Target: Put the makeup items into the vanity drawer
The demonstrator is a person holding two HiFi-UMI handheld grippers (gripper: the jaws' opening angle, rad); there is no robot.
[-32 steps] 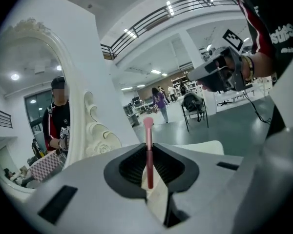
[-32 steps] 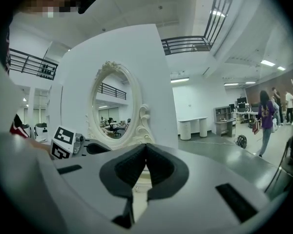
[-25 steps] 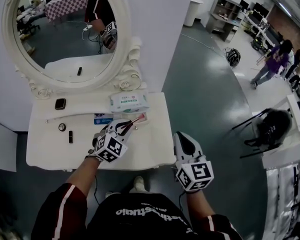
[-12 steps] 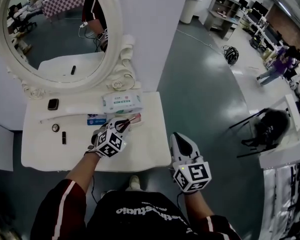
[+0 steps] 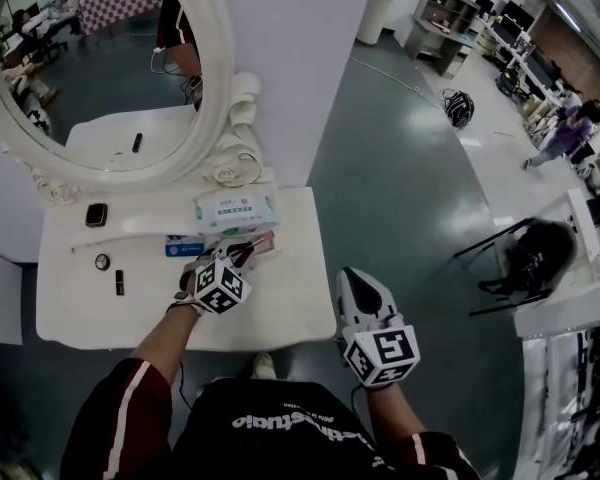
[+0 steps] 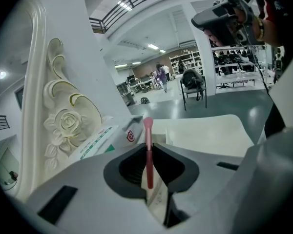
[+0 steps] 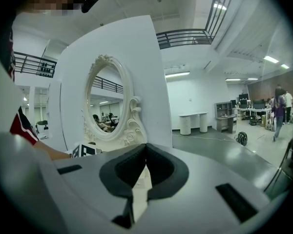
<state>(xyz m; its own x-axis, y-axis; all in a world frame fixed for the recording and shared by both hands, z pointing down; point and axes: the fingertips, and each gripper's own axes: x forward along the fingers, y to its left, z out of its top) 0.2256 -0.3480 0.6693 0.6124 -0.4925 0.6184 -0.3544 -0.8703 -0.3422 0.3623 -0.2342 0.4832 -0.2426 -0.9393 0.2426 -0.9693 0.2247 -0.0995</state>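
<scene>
Left tool [image 5: 244, 252], centre-left over the white surface [image 5: 80, 318], is clamped on a pink makeup brush [image 6: 148, 152], w/ the brush head poking toward the wipes pack [image 5: 236, 209]. Right tool [image 5: 354, 278], lower centre, just off the surface's right edge, has its jaws together w/ nothing in them. Dark tube [image 5: 119, 282] & compact [image 5: 96, 214] lie at far left.

White vanity table [image 5: 290, 308], rounded corners, against white wall. Oval mirror in carved white frame [image 5: 232, 153] stands on back edge. Wet wipes pack [image 5: 235, 211] lies flat just before frame base, right of middle. Small blue packet [image 5: 180, 249] just beside it, toward front left. Thin white strip [image 5: 130, 236] runs leftward from there. Far left: dark square compact [image 5: 96, 215] at back, small round item [image 5: 102, 262] nearer front, dark lipstick tube [image 5: 119, 282] just beside it.
</scene>
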